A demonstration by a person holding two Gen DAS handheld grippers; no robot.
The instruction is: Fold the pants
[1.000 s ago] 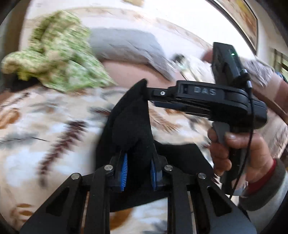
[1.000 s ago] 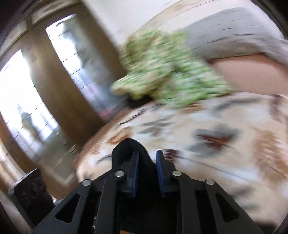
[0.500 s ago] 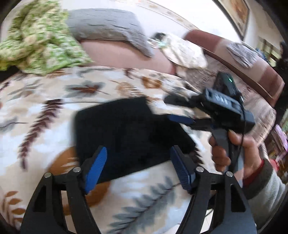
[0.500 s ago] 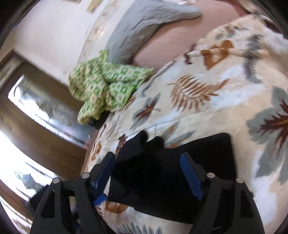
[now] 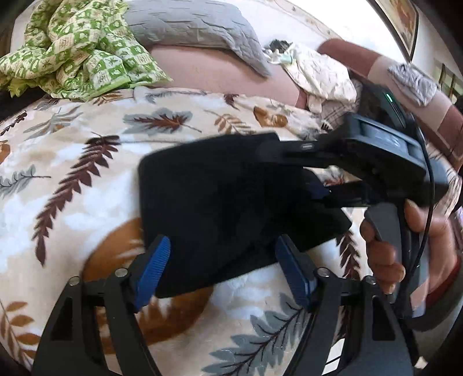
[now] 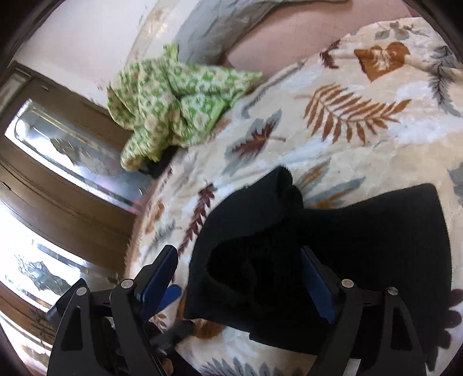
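The black pants [image 5: 220, 208] lie folded into a flat block on the leaf-print blanket [image 5: 72, 179]. They also show in the right wrist view [image 6: 347, 240], with one rumpled corner standing up at the left. My left gripper [image 5: 222, 260] is open and empty, its blue pads astride the near edge of the pants. My right gripper [image 6: 240, 272] is open and empty just over the rumpled end. In the left wrist view the right gripper [image 5: 292, 167] reaches in from the right over the pants, held by a hand.
A green patterned cloth [image 5: 72, 46] is heaped at the back left of the bed, also in the right wrist view [image 6: 173, 98]. A grey pillow [image 5: 196, 26] and a pale cloth [image 5: 321, 75] lie behind. Wooden window frames [image 6: 58, 185] stand beyond the bed's edge.
Both grippers held the pants up a second ago. They have let go and opened, and the pants now lie flat. Both grippers have drawn in close over the cloth.
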